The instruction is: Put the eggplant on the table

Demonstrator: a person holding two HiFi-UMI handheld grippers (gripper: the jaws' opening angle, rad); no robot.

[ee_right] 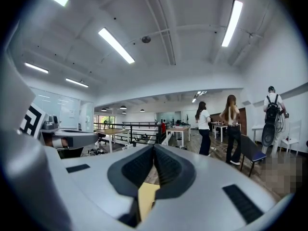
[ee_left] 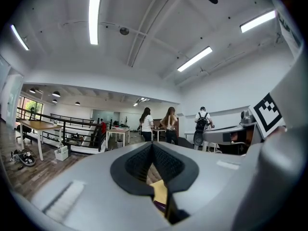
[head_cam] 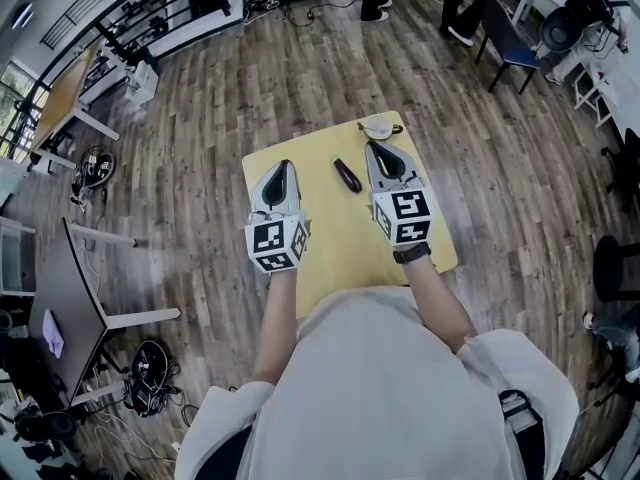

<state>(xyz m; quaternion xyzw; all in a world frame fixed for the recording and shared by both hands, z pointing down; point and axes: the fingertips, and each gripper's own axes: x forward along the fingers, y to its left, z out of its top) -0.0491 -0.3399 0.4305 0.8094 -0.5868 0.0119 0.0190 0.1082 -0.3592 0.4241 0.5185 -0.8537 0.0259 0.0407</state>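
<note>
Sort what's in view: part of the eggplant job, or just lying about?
Job:
eggplant, lying on the yellow table
left gripper, right gripper, both shut, empty

Lying about:
white dish at the table's far edge
blue chair on the floor

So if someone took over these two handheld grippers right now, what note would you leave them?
Left gripper: fingers shut, nothing held, over the yellow table.
Right gripper: fingers shut, nothing held.
Eggplant: lying on the table between the two grippers, touched by neither.
Done: the eggplant appears to be set down on the table.
Left: probably nothing but drawing both grippers back.
</note>
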